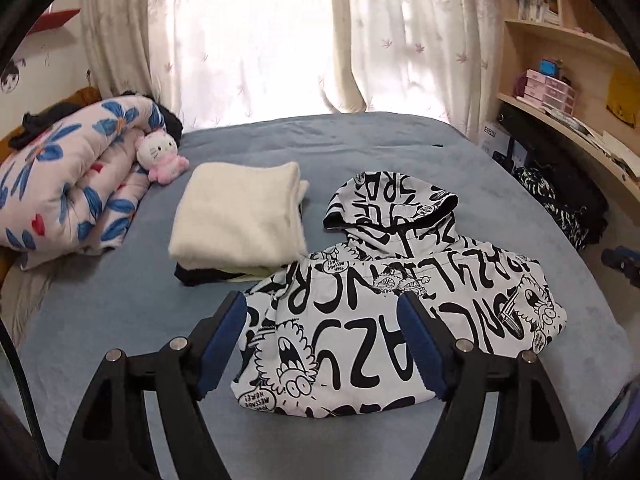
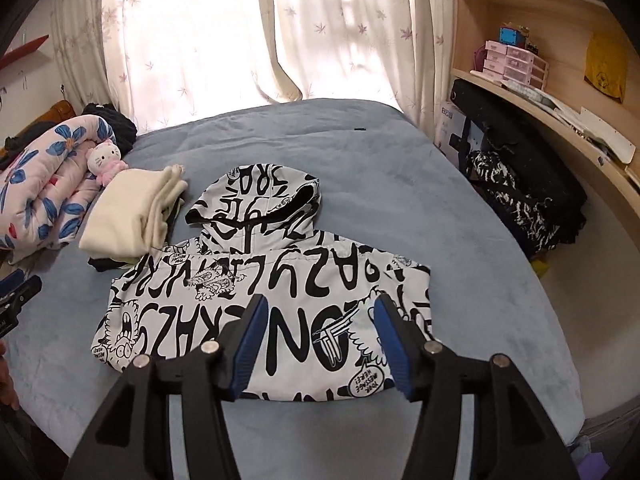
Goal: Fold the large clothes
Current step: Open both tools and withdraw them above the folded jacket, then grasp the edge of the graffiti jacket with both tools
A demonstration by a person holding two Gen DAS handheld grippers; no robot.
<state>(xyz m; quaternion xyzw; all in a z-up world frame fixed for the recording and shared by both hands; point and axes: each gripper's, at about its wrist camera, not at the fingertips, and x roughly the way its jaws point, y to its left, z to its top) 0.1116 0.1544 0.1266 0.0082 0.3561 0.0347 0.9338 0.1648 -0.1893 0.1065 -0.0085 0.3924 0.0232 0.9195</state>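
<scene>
Printed hoodie flat on blue bed, sleeves folded in, hood away from fingers, long axis crosswise. Left gripper and right gripper spread, empty, above near hem; neither nearer.

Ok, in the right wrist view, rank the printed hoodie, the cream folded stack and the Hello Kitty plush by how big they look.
1. Printed hoodie, clearly largest.
2. Cream folded stack.
3. Hello Kitty plush, smallest, though it lies farthest from the camera, which shrinks it somewhat.
</scene>
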